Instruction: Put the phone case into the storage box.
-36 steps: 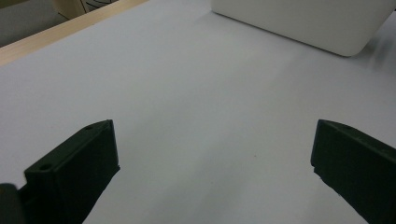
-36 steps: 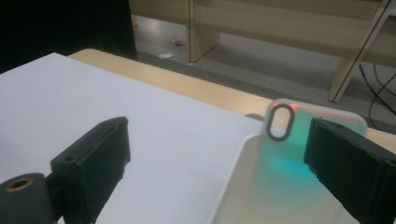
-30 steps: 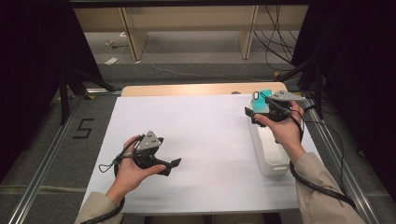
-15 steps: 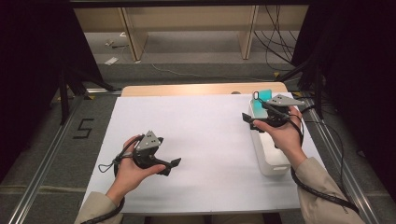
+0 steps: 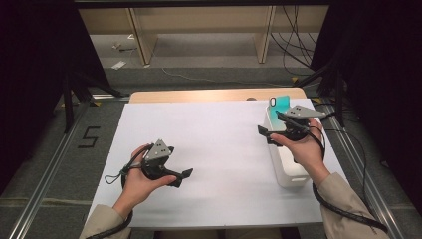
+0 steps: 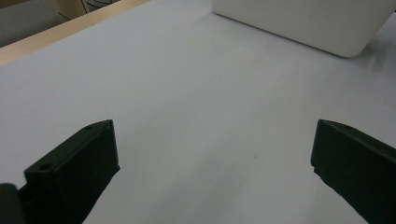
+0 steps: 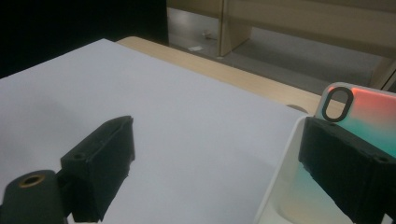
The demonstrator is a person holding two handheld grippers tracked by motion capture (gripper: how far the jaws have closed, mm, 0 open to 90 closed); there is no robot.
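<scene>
Looks like the reach-in step: right gripper (image 5: 275,128) hangs over the white bin (image 5: 288,172), jaws wide, empty. Phone case (image 7: 362,121) leans inside the bin's far end. Next it needs lining up on the case's edge. Left gripper (image 5: 180,175) idles wide over the tabletop (image 5: 219,134).

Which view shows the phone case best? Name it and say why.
The right gripper view: the phone case is close, with its oval camera cutout and teal-to-orange colour clear, leaning in the white bin. The high view shows it small and teal behind the right gripper. The left gripper view shows the bin.
</scene>
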